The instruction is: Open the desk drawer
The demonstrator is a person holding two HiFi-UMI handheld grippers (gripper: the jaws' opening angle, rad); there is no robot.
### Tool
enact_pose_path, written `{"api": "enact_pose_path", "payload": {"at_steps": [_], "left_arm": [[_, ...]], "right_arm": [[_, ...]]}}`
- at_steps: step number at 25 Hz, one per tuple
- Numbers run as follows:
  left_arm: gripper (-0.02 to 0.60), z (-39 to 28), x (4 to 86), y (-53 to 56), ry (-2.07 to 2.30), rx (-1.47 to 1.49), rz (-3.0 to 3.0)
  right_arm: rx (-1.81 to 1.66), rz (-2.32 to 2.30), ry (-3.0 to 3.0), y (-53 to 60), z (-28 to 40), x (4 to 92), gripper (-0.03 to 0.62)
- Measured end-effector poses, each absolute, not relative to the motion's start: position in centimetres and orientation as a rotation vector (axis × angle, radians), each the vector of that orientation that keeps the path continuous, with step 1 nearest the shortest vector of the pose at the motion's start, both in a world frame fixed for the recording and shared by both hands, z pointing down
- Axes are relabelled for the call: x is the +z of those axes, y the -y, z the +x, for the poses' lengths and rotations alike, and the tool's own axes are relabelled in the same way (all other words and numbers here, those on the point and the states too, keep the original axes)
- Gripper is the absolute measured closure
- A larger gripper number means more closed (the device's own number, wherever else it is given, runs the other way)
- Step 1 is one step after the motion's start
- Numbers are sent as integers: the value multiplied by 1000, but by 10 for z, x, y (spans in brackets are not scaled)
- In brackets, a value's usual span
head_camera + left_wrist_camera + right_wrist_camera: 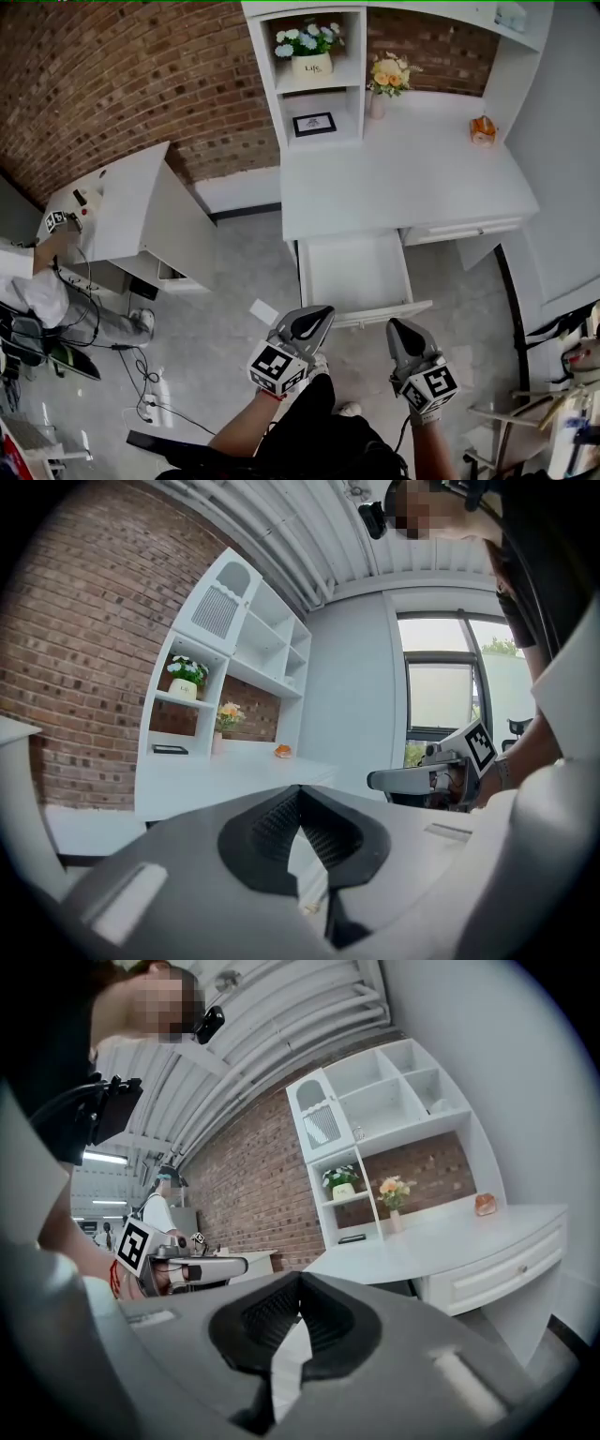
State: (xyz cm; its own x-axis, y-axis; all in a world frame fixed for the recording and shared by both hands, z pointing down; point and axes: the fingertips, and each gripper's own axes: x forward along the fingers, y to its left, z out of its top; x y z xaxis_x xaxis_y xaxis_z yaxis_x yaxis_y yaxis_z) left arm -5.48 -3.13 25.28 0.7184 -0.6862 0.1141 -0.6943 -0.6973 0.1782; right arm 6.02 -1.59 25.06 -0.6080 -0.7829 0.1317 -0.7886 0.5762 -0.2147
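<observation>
Judging from the head view, the opening step looked finished. The desk drawer [354, 274] stood pulled well out from under the white surface [403, 178], with its bare bottom showing and its front panel on the near side. A second drawer [464, 230], to its right, sat flush and closed. The left tool [322, 317] and the right tool [397, 328] hung side by side on the near side of the open drawer, apart from its front panel and above the floor [234, 281]. Each had its jaws together and touched nothing.

In the left gripper view, the left tool [300, 794] showed its ribbed pads meeting at the tip with nothing between them. It pointed about level toward the surface [234, 766] and the shelf unit [248, 639] at the far side. The right tool [412, 780] showed at the right of this view. The open drawer could not be made out here.

In the right gripper view, the right tool [300, 1279] was likewise pressed shut and empty. The closed second drawer [506, 1274] lay to the right under the surface edge, and a flower vase [394, 1206] stood far back. The left tool [211, 1267] showed at the left.

With the drawer already out, the task seemed to ask for little more. If fuller travel were wanted, the next move would call for lowering one tool to the front panel, spreading its jaws, gripping the edge and drawing it toward the near side without tilting it.
</observation>
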Motion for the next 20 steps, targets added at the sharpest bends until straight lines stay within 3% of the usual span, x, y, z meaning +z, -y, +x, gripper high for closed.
{"api": "enact_pose_path", "payload": {"at_steps": [20], "left_arm": [[580, -91, 159, -20, 1232, -93, 2692]], "right_arm": [[322, 1277, 2926, -20, 66, 129, 591]]}}
